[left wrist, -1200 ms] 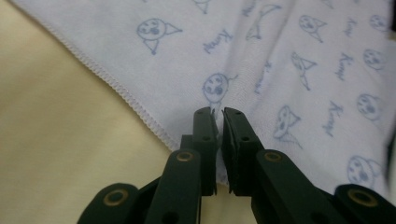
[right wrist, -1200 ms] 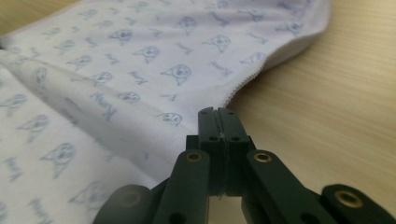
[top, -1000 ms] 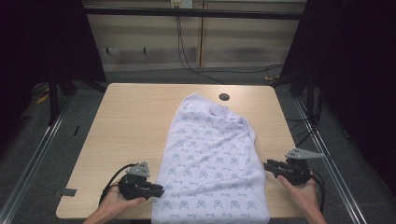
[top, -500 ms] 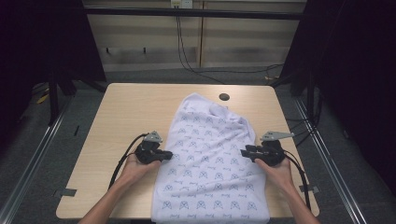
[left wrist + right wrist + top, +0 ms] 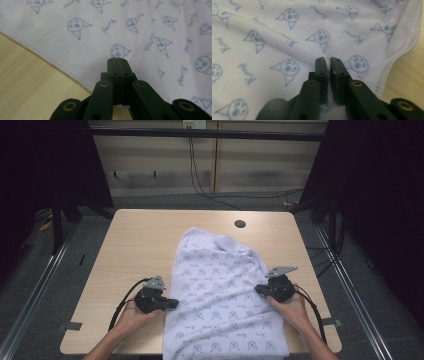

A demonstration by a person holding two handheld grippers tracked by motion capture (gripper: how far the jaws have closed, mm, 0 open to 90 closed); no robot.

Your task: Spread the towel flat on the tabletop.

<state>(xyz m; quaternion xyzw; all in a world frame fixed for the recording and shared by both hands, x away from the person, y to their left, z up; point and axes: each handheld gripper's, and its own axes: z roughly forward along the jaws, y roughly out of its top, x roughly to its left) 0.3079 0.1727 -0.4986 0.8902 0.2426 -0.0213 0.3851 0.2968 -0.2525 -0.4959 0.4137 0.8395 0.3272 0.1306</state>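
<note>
At the printed towel's [image 5: 222, 295] left hem, the left gripper [image 5: 116, 60] has clamped down, fabric apparently caught between its jaws. Across the towel, the right gripper [image 5: 326, 60] has just closed on the opposite hem, a sliver of cloth between its jaws. Both side edges now look taken; the towel lies rumpled on the table [image 5: 140, 240], its near end overhanging, so lifting and folding remain.

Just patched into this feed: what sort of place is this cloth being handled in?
Probably a lab or recording booth, not a home: a bare wooden table ringed by black curtains, loose cables along the back wall, and a printed cloth as the lone work item.
</note>
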